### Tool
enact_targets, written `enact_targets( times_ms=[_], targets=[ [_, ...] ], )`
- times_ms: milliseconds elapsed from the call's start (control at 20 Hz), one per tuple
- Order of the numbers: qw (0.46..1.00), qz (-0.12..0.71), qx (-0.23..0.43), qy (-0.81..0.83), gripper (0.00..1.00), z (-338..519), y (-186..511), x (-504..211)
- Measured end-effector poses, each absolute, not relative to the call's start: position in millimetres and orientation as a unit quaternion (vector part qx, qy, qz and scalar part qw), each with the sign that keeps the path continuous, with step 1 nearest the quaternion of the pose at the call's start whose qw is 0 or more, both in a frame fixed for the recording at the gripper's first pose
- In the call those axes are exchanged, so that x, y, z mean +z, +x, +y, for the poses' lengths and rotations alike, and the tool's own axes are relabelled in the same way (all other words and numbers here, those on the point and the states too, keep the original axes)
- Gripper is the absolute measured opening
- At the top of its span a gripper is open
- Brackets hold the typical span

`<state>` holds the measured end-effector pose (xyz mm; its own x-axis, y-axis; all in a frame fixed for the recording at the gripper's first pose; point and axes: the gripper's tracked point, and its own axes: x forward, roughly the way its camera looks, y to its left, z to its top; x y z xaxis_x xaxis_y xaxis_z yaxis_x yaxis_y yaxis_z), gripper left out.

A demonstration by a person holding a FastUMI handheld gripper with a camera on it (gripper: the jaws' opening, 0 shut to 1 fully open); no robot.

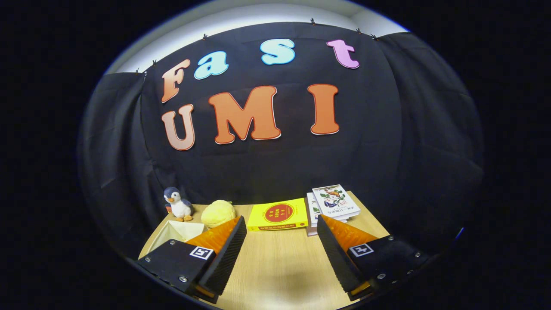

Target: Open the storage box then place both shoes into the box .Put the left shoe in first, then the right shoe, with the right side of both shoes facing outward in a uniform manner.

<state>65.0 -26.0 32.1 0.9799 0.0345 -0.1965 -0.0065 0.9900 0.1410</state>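
Above wooden table (280, 262), claw (280, 230) level, fingers wide apart, empty; yellow book (278, 214) beyond.

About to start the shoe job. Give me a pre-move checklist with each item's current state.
1. Tongs open with nothing between them: ok.
2. Bare tabletop just ahead of the fingers: ok.
3. Storage box and shoes located: cannot tell.
4. Yellow book lying flat beyond the fingers, clear of them: ok.
5. Stack of books, penguin toy, yellow plush ball and white paper tray at the far side, untouched: ok.
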Motion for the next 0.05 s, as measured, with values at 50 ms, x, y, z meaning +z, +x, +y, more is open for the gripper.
enact_targets(
  times_ms=[50],
  targets=[
    [0.993,0.099,0.008,0.069,0.99,-36.7,64.5,31.1]
  ],
)
